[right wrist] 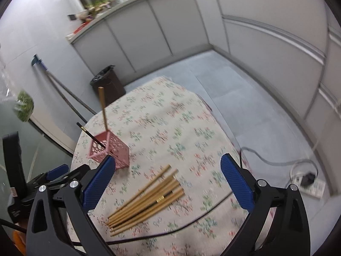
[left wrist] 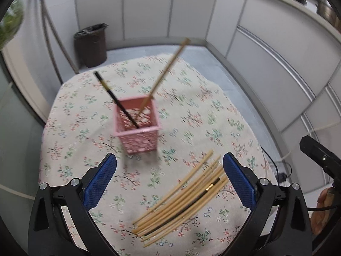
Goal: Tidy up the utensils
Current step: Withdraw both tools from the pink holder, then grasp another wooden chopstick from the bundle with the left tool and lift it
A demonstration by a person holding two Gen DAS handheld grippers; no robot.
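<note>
A pink lattice holder stands on the floral tablecloth, with one black chopstick and one bamboo chopstick leaning in it. A pile of several bamboo chopsticks and one black one lies nearer me. My left gripper is open and empty above the cloth, left of the pile. In the right wrist view the holder is at the left and the pile lies between the open, empty jaws of my right gripper.
A dark bin stands on the floor beyond the table, broom handles lean on the wall. A black cable crosses the cloth near the pile. A power strip lies on the floor at right.
</note>
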